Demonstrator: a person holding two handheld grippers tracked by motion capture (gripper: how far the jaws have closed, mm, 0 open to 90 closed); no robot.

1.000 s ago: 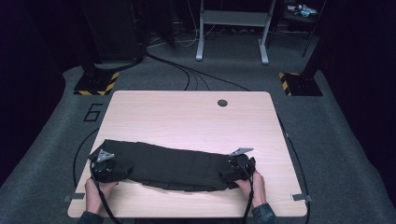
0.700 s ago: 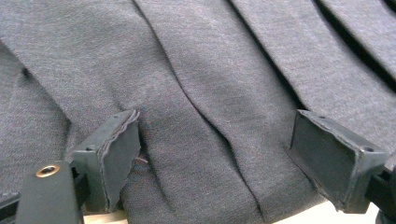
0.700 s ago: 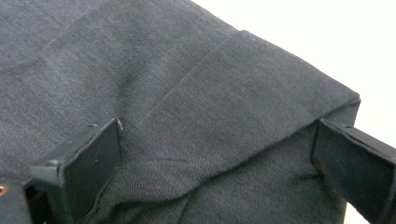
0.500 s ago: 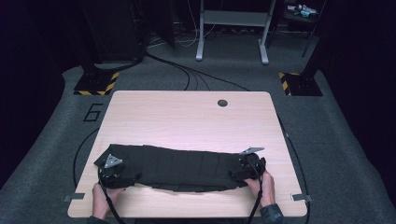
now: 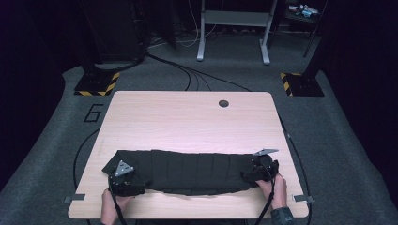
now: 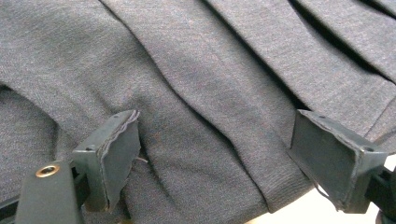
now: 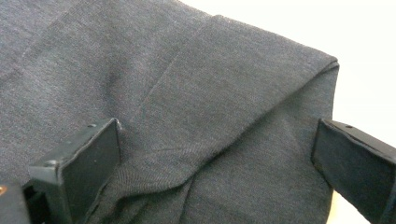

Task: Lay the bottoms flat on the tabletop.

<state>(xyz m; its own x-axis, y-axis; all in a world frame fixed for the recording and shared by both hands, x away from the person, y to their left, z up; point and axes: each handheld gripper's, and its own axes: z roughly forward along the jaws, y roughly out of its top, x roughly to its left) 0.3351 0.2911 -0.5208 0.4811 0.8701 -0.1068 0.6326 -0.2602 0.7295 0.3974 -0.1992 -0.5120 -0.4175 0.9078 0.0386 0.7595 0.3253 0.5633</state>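
A long dark grey folded cloth (image 5: 187, 171) lies across the near part of the wooden table (image 5: 187, 122). My left gripper (image 5: 131, 177) rests on the cloth's left end. In the left gripper view its jaws stand wide apart and open (image 6: 219, 154) over pleated cloth (image 6: 196, 84), near a hem and a sliver of bare table. My right gripper (image 5: 248, 174) sits at the cloth's right end. Its jaws (image 7: 222, 163) are also open, straddling a folded corner of the cloth (image 7: 210, 107). Neither gripper pinches any fabric.
A round cable hole (image 5: 223, 103) sits near the table's far edge. The table's near edge (image 5: 187, 216) runs just below the hands. On the floor beyond are cables, a desk frame (image 5: 232, 33) and yellow-black striped stand bases (image 5: 96, 84).
Both hands and grippers have slid to the right along the near part of the table. The cloth has shifted right with them.
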